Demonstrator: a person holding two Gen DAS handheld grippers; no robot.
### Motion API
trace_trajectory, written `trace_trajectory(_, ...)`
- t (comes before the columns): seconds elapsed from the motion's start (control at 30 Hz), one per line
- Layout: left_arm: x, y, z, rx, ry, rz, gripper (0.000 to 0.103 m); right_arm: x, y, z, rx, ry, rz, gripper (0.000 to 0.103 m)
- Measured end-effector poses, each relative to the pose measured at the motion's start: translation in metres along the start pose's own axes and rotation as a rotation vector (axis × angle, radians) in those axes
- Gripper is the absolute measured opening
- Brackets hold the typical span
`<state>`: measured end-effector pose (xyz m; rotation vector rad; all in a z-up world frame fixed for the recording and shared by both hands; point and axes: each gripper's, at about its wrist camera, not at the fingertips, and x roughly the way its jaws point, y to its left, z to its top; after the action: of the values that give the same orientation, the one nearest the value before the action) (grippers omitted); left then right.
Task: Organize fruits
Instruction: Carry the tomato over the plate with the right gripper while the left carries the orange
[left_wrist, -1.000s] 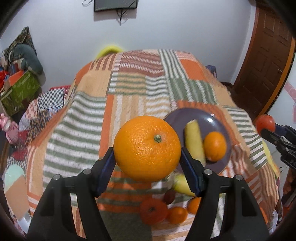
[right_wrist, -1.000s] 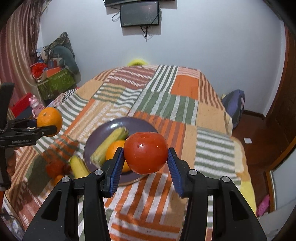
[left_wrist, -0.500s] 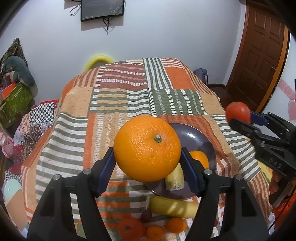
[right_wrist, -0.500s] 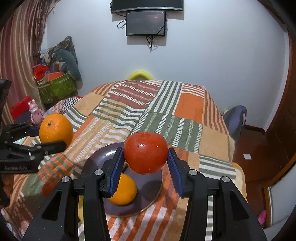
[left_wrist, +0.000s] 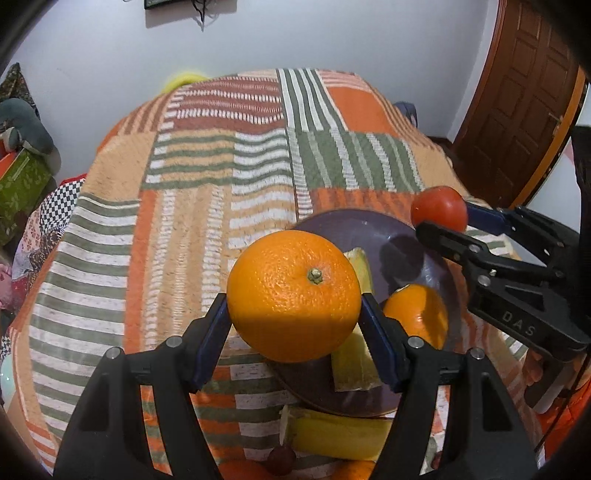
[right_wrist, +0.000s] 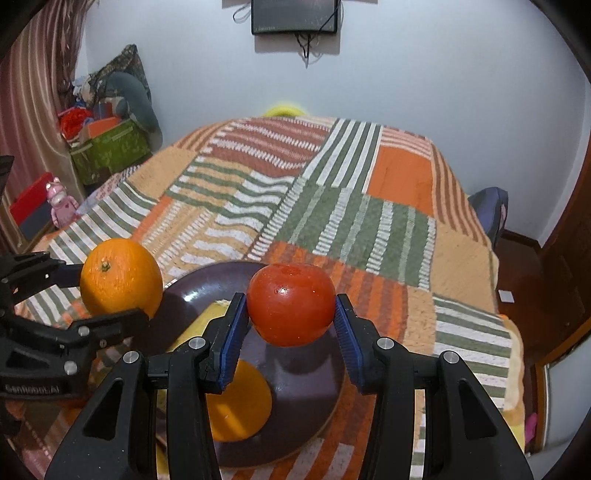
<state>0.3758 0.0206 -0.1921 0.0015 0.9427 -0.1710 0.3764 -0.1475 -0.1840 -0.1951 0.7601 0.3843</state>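
Note:
My left gripper is shut on a large orange and holds it above the near left rim of a dark purple plate. My right gripper is shut on a red tomato and holds it above the same plate. The plate holds a smaller orange and a yellow corn cob. The smaller orange also shows in the right wrist view. The left gripper's orange shows at the left of the right wrist view.
The plate lies on a bed with a striped patchwork blanket. A banana, a dark grape and more oranges lie on the blanket in front of the plate. A wooden door stands at the right. Boxes and toys sit at the left.
Both grippers have come closer to the plate and lower over it. The right gripper with the tomato now hangs over the plate's far side. Both keep their fruit.

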Motion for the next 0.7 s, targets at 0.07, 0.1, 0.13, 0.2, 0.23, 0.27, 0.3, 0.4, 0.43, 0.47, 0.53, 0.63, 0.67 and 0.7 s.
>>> trace_trajectory(0.07, 0.008, 0.0, -0.001, 0.002, 0.011, -0.002, 0.069, 0.007, 0.0, -0.001, 0.002, 0.017, 0.008, 0.044)
trace_trajectory(0.1, 0.009, 0.0, -0.002, 0.001, 0.014, -0.002, 0.069, 0.011, 0.0, -0.002, 0.002, 0.024, 0.011, 0.044)
trace_trajectory(0.13, 0.013, 0.0, -0.002, 0.001, 0.019, -0.003, 0.069, 0.014, -0.001, -0.002, 0.002, 0.033, 0.014, 0.044)
trace_trajectory(0.2, 0.017, 0.001, -0.001, 0.001, 0.024, -0.002, 0.069, 0.022, -0.002, -0.002, 0.007, 0.05, 0.028, 0.044)
trace_trajectory(0.23, 0.019, 0.001, -0.001, 0.002, 0.026, -0.001, 0.069, 0.025, -0.003, -0.003, 0.01, 0.058, 0.035, 0.044)
trace_trajectory(0.27, 0.021, 0.001, -0.001, 0.002, 0.029, -0.002, 0.069, 0.028, -0.003, -0.004, 0.011, 0.068, 0.039, 0.044)
trace_trajectory(0.3, 0.023, 0.001, -0.001, 0.002, 0.031, -0.002, 0.069, 0.03, -0.003, -0.004, 0.008, 0.073, 0.04, 0.044)
trace_trajectory(0.4, 0.028, 0.002, 0.0, 0.001, 0.042, -0.005, 0.069, 0.034, -0.003, -0.007, -0.002, 0.089, 0.042, 0.044)
trace_trajectory(0.43, 0.03, 0.002, 0.0, -0.001, 0.048, -0.008, 0.069, 0.035, -0.003, -0.007, -0.005, 0.094, 0.043, 0.044)
trace_trajectory(0.47, 0.032, 0.002, 0.0, -0.004, 0.056, -0.011, 0.069, 0.036, -0.002, -0.008, -0.007, 0.097, 0.043, 0.044)
trace_trajectory(0.53, 0.034, 0.004, 0.0, -0.015, 0.061, -0.02, 0.069, 0.036, -0.003, -0.008, -0.004, 0.098, 0.046, 0.044)
trace_trajectory(0.63, 0.034, 0.005, 0.0, -0.018, 0.061, -0.025, 0.069, 0.039, -0.004, -0.007, -0.002, 0.104, 0.051, 0.044)
trace_trajectory(0.67, 0.034, 0.005, 0.0, -0.018, 0.061, -0.025, 0.069, 0.039, -0.004, -0.007, -0.004, 0.105, 0.05, 0.044)
trace_trajectory(0.7, 0.034, 0.005, 0.0, -0.019, 0.062, -0.026, 0.069, 0.039, -0.003, -0.007, -0.005, 0.105, 0.05, 0.044)
